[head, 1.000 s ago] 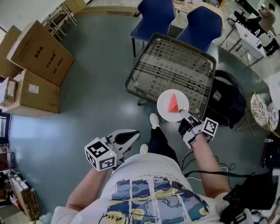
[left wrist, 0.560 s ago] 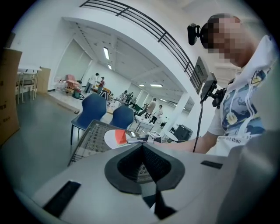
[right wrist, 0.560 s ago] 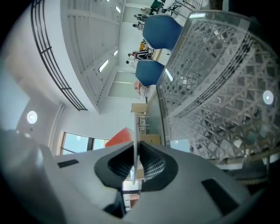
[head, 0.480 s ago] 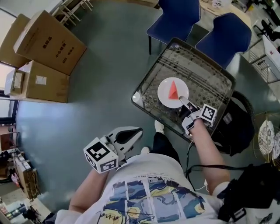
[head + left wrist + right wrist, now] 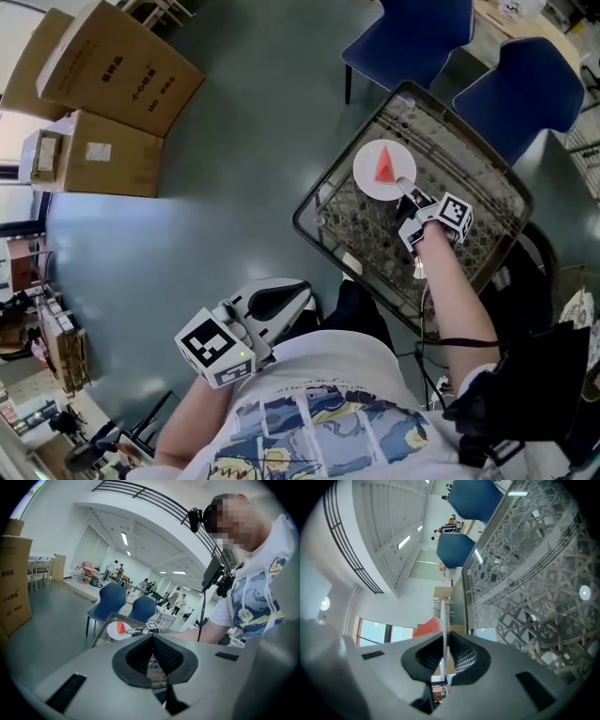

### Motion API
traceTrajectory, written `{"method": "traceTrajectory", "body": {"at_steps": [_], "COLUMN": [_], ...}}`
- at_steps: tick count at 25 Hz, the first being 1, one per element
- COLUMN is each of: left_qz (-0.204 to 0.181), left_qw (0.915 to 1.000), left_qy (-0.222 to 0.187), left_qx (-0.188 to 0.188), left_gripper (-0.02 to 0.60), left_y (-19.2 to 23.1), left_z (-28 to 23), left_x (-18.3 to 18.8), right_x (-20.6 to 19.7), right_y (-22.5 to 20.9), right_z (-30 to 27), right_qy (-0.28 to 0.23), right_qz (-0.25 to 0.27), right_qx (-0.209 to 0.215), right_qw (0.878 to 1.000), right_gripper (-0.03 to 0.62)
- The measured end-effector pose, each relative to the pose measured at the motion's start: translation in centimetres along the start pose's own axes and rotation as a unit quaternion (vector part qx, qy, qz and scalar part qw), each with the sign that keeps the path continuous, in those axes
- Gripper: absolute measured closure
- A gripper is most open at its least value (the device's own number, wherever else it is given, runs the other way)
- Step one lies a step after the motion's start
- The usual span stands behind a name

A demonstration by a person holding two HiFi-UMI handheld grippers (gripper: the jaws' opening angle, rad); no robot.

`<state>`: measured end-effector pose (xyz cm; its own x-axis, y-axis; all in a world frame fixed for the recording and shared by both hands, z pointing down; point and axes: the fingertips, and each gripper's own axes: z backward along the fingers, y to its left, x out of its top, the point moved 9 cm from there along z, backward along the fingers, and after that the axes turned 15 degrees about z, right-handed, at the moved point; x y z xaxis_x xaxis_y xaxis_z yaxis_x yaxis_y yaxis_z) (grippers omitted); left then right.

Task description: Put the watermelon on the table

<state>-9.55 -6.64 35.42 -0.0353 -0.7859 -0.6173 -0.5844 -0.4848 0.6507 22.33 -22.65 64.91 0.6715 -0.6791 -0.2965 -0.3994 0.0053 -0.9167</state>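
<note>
A red wedge of watermelon point(image 5: 385, 166) lies on a small white plate point(image 5: 373, 178). My right gripper point(image 5: 405, 187) is shut on the plate's near rim and holds it over the wire-and-glass table point(image 5: 314, 208). In the right gripper view the plate point(image 5: 444, 620) stands edge-on between the jaws, with the watermelon point(image 5: 426, 628) to its left and the table point(image 5: 529, 588) close by. My left gripper point(image 5: 295, 292) hangs near my body, away from the table, shut with nothing in it. In the left gripper view, the plate point(image 5: 115, 631) and watermelon point(image 5: 123, 628) show beyond its tips point(image 5: 152, 637).
Two blue chairs point(image 5: 412, 33) point(image 5: 525, 84) stand at the table's far side. Cardboard boxes point(image 5: 122, 70) point(image 5: 89, 155) sit on the grey floor at the upper left. A black bag point(image 5: 553, 375) lies at my right. People stand far off in the hall point(image 5: 178, 603).
My right gripper has carried the plate with the watermelon from the table's near edge out over its top. The left gripper has stayed close to my body, still shut.
</note>
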Motion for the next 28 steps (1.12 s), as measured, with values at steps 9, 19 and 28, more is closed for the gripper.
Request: {"method": "traceTrajectory", "body": {"at_steps": [9, 19, 28], "left_qz": [0.034, 0.051, 0.056], "left_qw": [0.9989, 0.9982, 0.9979], "left_qy": [-0.006, -0.011, -0.011], "left_qx": [0.033, 0.029, 0.029], "left_gripper": [0.572, 0.572, 0.574], "left_y": [3.9, 5.1, 5.7], "left_z": [-0.2, -1.5, -2.4], "left_x": [2.8, 3.9, 4.4], "right_x": [3.0, 3.2, 3.4], "right_y": [-3.9, -6.2, -7.6], "right_z": [-7.5, -9.1, -9.2], "right_qy": [0.02, 0.041, 0.055], "right_qz": [-0.002, -0.004, 0.0], "right_qx": [-0.048, -0.079, -0.1], "right_qw": [0.999, 0.996, 0.993], "right_gripper": [0.569, 0.568, 0.568]}}
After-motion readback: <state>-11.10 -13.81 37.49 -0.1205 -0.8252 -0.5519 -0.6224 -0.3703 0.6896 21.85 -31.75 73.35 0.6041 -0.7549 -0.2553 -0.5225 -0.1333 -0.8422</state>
